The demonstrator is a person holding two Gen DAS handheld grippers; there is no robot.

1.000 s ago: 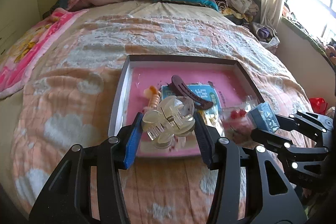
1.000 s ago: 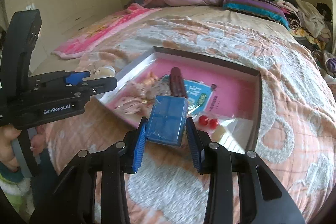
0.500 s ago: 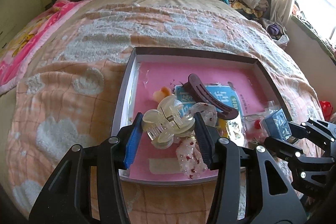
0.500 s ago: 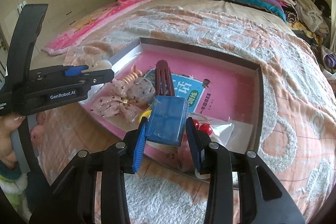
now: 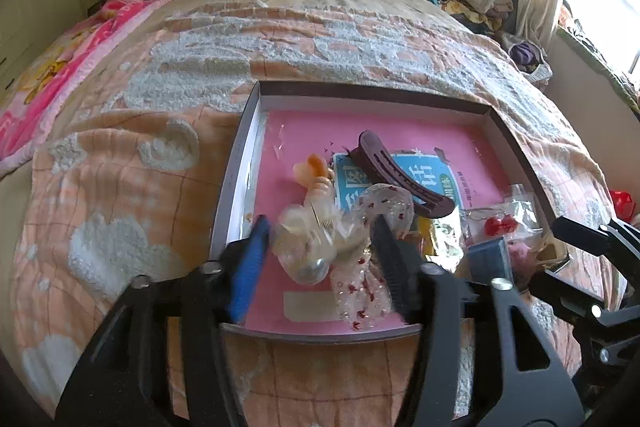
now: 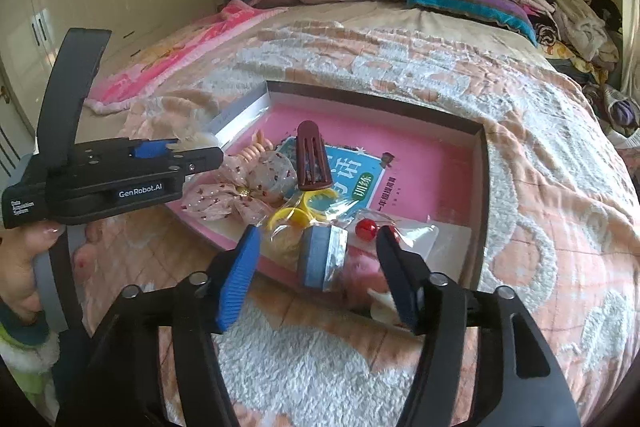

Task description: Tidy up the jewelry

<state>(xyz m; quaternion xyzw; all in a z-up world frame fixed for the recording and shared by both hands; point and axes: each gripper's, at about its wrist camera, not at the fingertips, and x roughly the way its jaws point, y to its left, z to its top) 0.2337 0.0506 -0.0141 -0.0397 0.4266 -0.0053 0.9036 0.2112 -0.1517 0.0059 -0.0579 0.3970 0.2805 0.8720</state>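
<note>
Left gripper (image 5: 320, 263): fingers spread wide — translucent pale-yellow plastic claw clip (image 5: 306, 245) sat between them, motion-blurred, touching neither pad as far as visible.
Right gripper (image 6: 320, 267): fingers spread wide — small blue rectangular box with silvery edge (image 6: 322, 255) sat in the gap, clear of both pads, blurred, tilted on its end.
Claw clip look: see-through, cream tint, metal spring showing at the middle, rounded lobe at the bottom.
Blue box look: matte blue face, shiny foil-like side.
Tray: shallow pink-lined cardboard tray with dark rim (image 5: 376, 95) lay on the peach-and-white quilted bedspread (image 5: 120, 187).
Claw clip place: over the tray's near-left part, just above the sheer dotted fabric bow (image 6: 240, 191).
Blue box place: over the tray's near edge, beside the yellow ring in clear wrap (image 6: 298, 215) and the red beads in a clear bag (image 6: 366, 227).
Also in tray: dark maroon slotted hair clip (image 6: 312, 161) resting on a blue printed card (image 6: 352, 179); peach spiral hair tie (image 5: 314, 169) near the left wall.
Left gripper in right view: seen side-on at left edge, finger state unclear from there.
</note>
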